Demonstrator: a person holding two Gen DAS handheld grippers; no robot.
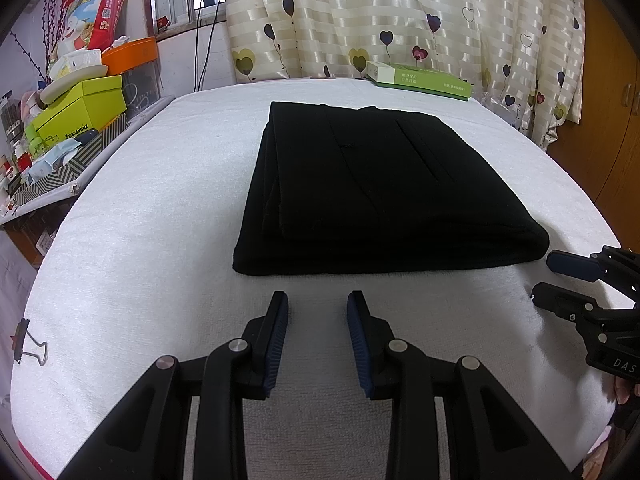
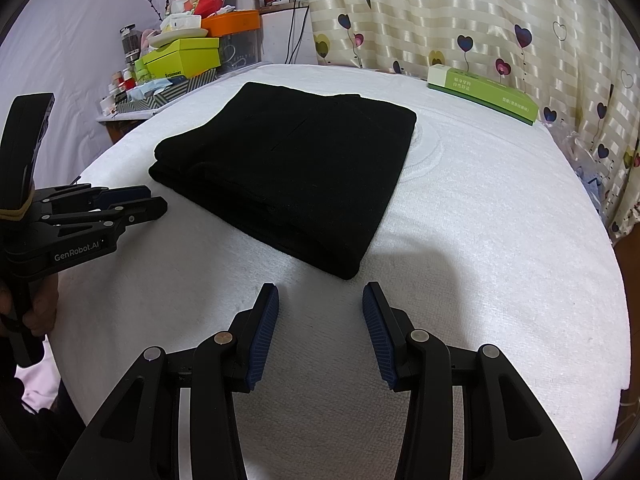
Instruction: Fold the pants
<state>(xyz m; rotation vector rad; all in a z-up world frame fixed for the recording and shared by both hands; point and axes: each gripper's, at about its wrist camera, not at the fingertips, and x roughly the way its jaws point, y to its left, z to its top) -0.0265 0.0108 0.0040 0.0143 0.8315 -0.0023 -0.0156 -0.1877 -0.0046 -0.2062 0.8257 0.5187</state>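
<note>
Black pants (image 1: 380, 188) lie folded into a flat rectangular stack on the white towel-covered table (image 1: 140, 240); the right wrist view shows the pants (image 2: 292, 168) from their near right corner. My left gripper (image 1: 317, 300) hovers open just short of the stack's near edge, nothing between its fingers. That same left gripper (image 2: 156, 200) appears at the left of the right wrist view, held by a hand. My right gripper (image 2: 320, 294) is open and empty near the stack's near corner, and the right gripper (image 1: 542, 276) also shows at the right edge of the left wrist view.
A green box (image 1: 420, 78) lies at the table's far right edge before a heart-patterned curtain (image 1: 400, 12). A cluttered side shelf with lime and orange boxes (image 1: 80, 108) stands to the left. A binder clip (image 1: 28, 344) grips the towel at the left edge.
</note>
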